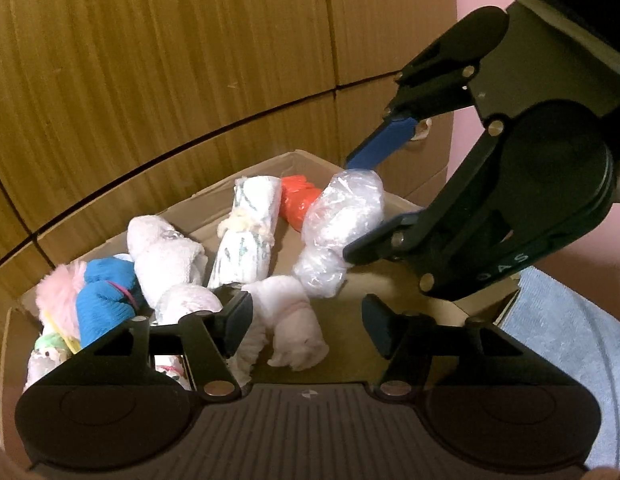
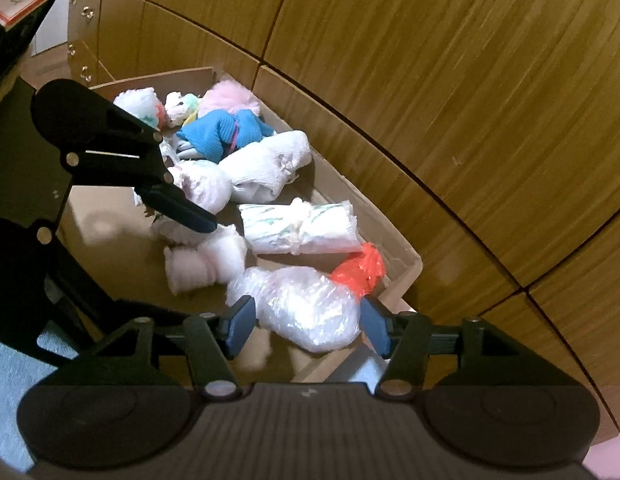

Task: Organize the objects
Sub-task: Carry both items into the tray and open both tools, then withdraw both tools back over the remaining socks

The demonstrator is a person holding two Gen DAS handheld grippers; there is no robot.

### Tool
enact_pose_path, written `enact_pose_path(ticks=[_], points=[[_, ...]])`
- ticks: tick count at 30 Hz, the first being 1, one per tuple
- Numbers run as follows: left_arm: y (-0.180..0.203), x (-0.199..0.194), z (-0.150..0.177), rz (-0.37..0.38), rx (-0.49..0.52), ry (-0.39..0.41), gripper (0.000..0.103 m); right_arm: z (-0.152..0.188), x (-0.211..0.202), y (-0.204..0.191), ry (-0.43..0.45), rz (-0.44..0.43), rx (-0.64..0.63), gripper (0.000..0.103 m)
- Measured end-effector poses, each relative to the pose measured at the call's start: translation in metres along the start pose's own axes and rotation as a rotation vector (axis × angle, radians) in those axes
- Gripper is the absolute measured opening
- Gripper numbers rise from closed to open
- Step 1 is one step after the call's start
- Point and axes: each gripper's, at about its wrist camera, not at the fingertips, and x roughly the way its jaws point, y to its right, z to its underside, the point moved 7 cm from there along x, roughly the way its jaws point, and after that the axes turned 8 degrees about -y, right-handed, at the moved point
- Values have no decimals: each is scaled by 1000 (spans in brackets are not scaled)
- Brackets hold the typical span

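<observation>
1. Rolled cloth bundles fill the shallow brown cardboard box (image 1: 214, 196) against the wooden cabinet: at left, a blue ribbed knit roll (image 1: 104, 300) beside pink fluff.
2. My left gripper (image 1: 306, 328) has its fingers spread over a soft pale-pink towel roll (image 1: 290, 320), apparently released.
3. My right gripper (image 2: 306, 326) has its fingers parted around the crinkly clear-plastic-wrapped bundle (image 2: 306, 308); next I'd withdraw both.

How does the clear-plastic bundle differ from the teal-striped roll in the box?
The clear-plastic bundle is wrapped in crinkly film; the teal-striped roll is bare cloth tied at its middle. The bundle lies between the right gripper's fingers; the roll lies apart. Both lie in the cardboard box.
</observation>
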Motion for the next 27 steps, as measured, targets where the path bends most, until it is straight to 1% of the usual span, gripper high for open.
enact_pose_path(ticks=[3,8,10,12,14,16,18,19,21,23,25,27], points=[[-4,-7,0,-1,-16,8,68,-1,-5,2,12,-4,21,57],[-12,-20,2,-10,-36,18,69,0,-13,3,23,-6,48,57],[-15,-26,4,-6,-51,18,69,1,-17,3,31,-11,63,59],[-18,-38,8,-4,-63,27,71,1,-24,3,44,-7,77,64],[-24,-51,15,-8,-84,35,72,2,-31,3,62,-1,96,66],[-28,-68,21,-4,-105,51,73,4,-42,2,87,-6,128,66],[-33,-96,29,-22,-133,79,77,7,-54,0,115,-13,165,69],[-37,-102,29,-28,-151,89,78,9,-61,-3,134,-14,183,69],[-50,-121,43,-47,-191,107,79,13,-73,-11,166,-17,210,74],[-59,-138,61,-90,-213,123,80,17,-82,-20,190,-10,235,75],[-72,-147,79,-135,-235,134,81,21,-94,-33,223,-28,267,75],[-81,-160,100,-168,-271,137,82,24,-101,-46,252,-44,301,78]])
